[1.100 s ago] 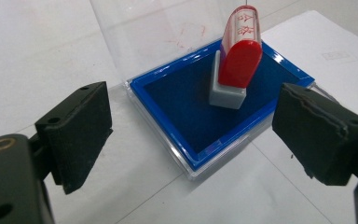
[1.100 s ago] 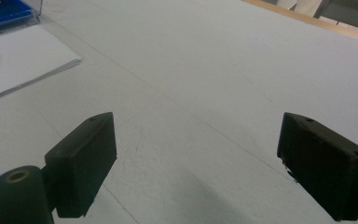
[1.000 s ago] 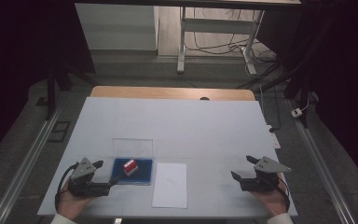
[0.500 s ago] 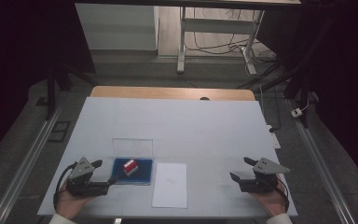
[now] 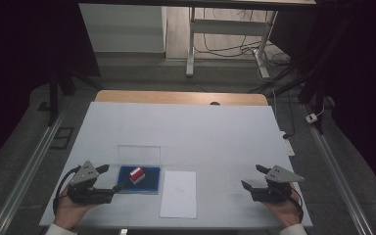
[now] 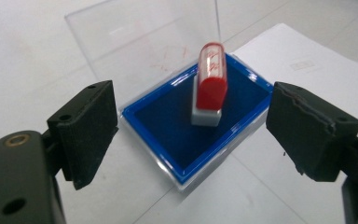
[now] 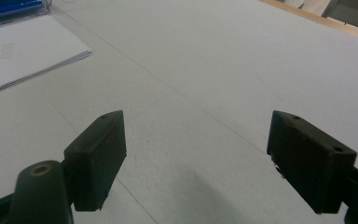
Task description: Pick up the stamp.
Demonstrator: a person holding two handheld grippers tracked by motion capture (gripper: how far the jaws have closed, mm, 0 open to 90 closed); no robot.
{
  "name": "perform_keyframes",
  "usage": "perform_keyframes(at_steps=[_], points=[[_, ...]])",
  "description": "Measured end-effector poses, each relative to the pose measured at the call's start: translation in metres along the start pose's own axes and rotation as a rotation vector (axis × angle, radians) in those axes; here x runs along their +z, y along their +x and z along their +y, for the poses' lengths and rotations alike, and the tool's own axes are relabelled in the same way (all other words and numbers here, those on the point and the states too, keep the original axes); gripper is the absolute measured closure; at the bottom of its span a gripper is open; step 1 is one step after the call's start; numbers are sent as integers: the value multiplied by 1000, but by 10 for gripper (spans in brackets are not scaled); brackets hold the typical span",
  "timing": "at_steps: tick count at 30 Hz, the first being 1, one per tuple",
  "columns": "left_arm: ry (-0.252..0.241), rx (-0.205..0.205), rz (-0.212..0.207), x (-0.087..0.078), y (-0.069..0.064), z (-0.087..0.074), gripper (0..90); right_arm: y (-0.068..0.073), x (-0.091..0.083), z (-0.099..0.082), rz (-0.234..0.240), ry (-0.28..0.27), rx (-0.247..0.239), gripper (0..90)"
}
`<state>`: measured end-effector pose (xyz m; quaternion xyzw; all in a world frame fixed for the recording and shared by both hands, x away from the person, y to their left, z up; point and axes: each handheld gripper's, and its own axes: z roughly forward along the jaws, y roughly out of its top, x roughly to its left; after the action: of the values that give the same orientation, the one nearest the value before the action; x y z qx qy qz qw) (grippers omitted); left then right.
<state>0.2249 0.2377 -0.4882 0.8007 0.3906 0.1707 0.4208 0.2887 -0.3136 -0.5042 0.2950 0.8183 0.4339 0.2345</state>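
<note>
Near left of the white table top (image 5: 186, 132): a blue ink pad tray with a clear hinged lid standing open (image 5: 138, 178). On the pad stands a red-topped, white-based rubber stamp (image 5: 136, 175), upright and a little tilted; in the left gripper view it sits near the middle of the pad (image 6: 209, 88).

Left gripper (image 5: 108, 177) low, just left of the tray, aimed at it. Its jaws are spread wide and grasp nothing; in its own view the gripper (image 6: 191, 135) brackets the tray's near corner, with the stamp beyond the pads and untouched.

Just right of the tray lies a white sheet of paper (image 5: 178, 193), its surface looking blank apart from a faint mark I cannot read.

Right gripper (image 5: 253, 177) rests near right, well apart from the paper and tray. Jaws released, bare table between them (image 7: 196, 154).

Judgement: early in the work. Lid is already open and the stamp sits inked on the pad. Still left: closing on the stamp, lifting it, pressing it to the paper. No print visible yet.
</note>
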Motion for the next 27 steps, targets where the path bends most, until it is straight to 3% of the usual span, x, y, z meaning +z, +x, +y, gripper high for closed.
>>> perform_keyframes(at_steps=[11, 16, 23, 27], points=[[40, 66, -72, 8, -6, 34, 186, 1, 3, -1, 2, 14, -1, 198], [58, 91, -88, 12, -7, 42, 202, 2, 2, -2, 10, 8, 0, 201], [129, 136, -113, 25, -8, 49, 222, 2, 3, -2, 12, 14, 0, 206], [169, 137, -115, 34, -5, 51, 243, 2, 3, -3, 12, 16, 1, 208]])
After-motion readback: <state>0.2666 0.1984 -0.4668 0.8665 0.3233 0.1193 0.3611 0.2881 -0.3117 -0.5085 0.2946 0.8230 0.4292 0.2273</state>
